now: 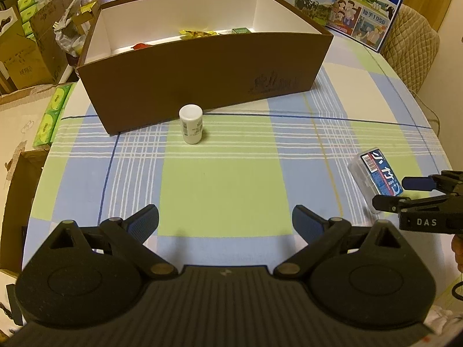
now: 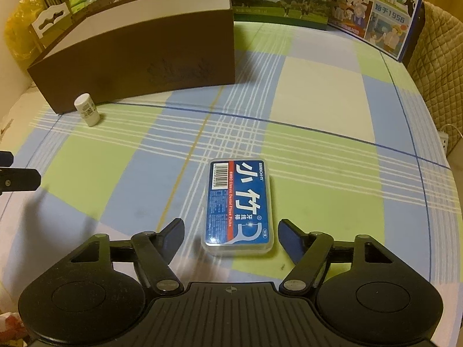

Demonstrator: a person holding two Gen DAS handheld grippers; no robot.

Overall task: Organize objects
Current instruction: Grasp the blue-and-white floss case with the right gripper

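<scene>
A small white bottle (image 1: 191,127) stands upright on the checked tablecloth just in front of the brown box (image 1: 202,81); it also shows in the right wrist view (image 2: 86,113). My left gripper (image 1: 225,222) is open and empty, well short of the bottle. A clear case of dental floss picks with a blue label (image 2: 238,206) lies flat on the cloth. My right gripper (image 2: 231,235) is open, its fingers either side of the case's near end, not touching it. The case (image 1: 373,170) and the right gripper (image 1: 405,193) show at the right of the left wrist view.
The brown box (image 2: 139,57) is open-topped with white inside walls and holds a few small packets (image 1: 196,33). Milk cartons (image 2: 376,8) stand at the table's back. Cardboard boxes and green tissue packs (image 1: 49,115) crowd the left. A quilted chair (image 1: 413,43) stands at the right.
</scene>
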